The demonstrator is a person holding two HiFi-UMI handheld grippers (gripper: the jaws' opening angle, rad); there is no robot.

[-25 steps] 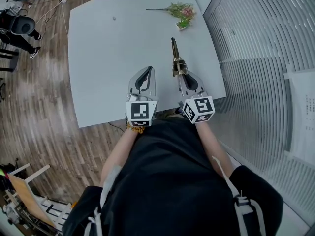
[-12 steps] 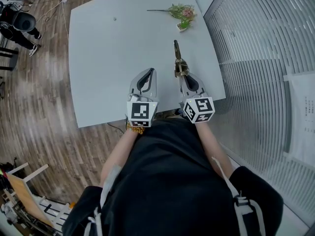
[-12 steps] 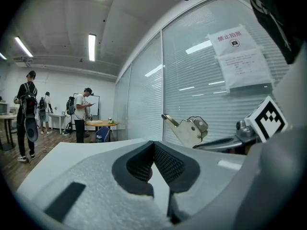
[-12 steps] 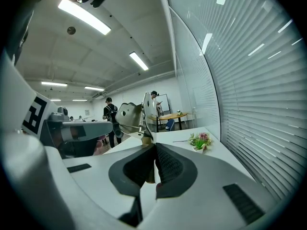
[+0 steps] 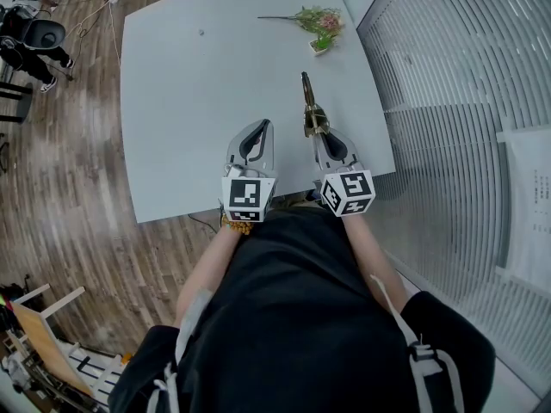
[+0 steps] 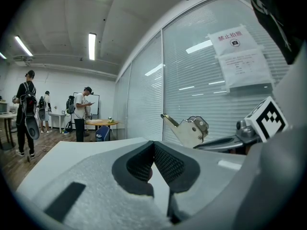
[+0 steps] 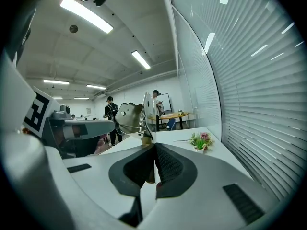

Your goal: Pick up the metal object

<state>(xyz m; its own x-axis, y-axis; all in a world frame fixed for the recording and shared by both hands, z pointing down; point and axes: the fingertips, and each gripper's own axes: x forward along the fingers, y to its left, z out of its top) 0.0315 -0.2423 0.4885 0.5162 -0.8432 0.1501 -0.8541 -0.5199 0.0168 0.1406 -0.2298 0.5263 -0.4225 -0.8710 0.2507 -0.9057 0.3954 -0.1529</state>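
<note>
Almost nothing has moved since a second ago: both hand-held grippers stay over the near edge of the bench (image 5: 189,101). The right hand-held gripper (image 5: 317,132) is pinching the near end of the metal object (image 5: 306,101), which sticks out forward over the right part of the bench. The left hand-held gripper (image 5: 260,126) is just beside it, jaws pressed together with nothing between them. A small bunch of flowers (image 5: 319,21) lies at the far side, well apart.
</note>
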